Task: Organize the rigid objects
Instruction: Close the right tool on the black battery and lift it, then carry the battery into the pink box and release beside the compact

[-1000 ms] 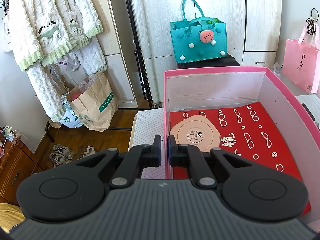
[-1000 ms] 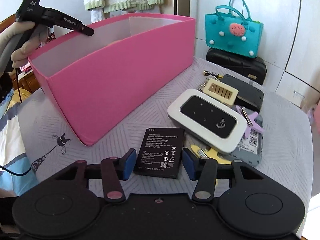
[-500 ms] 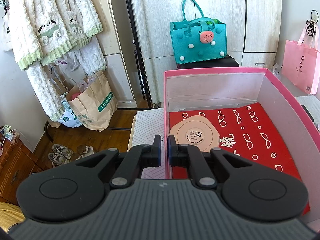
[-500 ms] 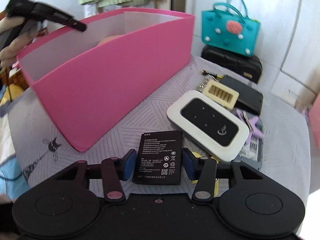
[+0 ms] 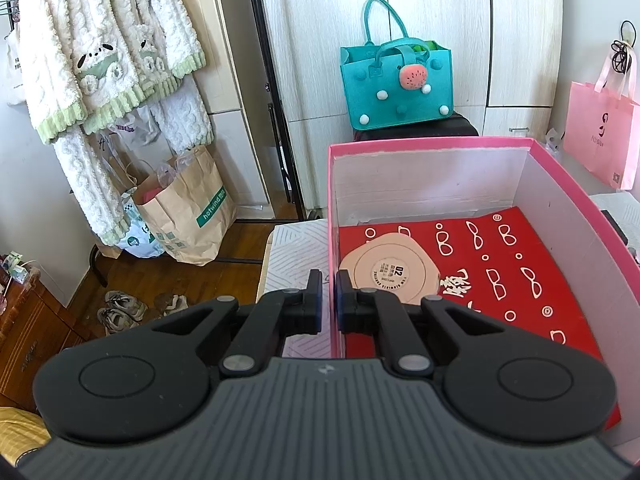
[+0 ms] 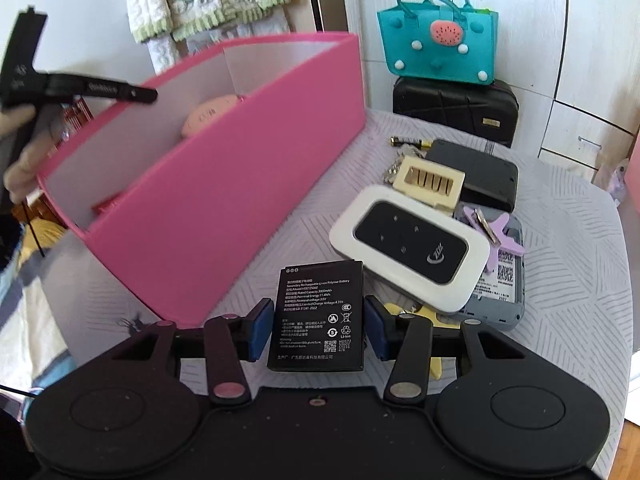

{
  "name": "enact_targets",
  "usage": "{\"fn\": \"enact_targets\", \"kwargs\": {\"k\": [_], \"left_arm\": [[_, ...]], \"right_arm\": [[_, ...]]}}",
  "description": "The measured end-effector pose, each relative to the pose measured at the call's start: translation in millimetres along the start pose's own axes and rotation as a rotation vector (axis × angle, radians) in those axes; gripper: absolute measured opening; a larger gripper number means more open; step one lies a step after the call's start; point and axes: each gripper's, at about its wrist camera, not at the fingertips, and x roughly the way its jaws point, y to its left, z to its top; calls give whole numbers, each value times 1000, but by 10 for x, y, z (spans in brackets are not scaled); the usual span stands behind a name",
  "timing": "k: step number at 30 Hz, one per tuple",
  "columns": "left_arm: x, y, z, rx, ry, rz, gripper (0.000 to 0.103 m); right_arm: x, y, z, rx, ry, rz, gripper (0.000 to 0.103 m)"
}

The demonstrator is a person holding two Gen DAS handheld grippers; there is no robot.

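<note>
Black battery clamped in the right gripper point(image 6: 316, 322), raised above the bedspread beside the pink box point(image 6: 224, 184).

The battery point(image 6: 316, 312) sits between the blue pads, which press its two long edges; this looks like the carry step, and the next move calls for lifting it over the near wall and releasing inside. The left gripper point(image 5: 328, 306) has its jaws together on the box's side wall, steadying it. Only the left wrist view shows the box floor: a red printed sheet point(image 5: 500, 264) and a peach round case point(image 5: 390, 272). Only the right wrist view shows the waiting pile, with a white pocket router point(image 6: 408, 248), a cream block point(image 6: 430, 180) and a purple clip point(image 6: 496, 228).
</note>
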Motion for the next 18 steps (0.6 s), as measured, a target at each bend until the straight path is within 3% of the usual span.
{"fn": "enact_targets", "kwargs": {"k": [10,14,18], "left_arm": [[-2,43,-17,-26,-2,-21,8],[-2,49,-21,-31,-2,-22,8],[-1,46,-20,-30,-5,-24,7]], "right_arm": [[-491,129,387,-12,-100,22,54],[-613,338,666,-89,-141,69,54],[-472,561,992,-173,-126,129,54]]}}
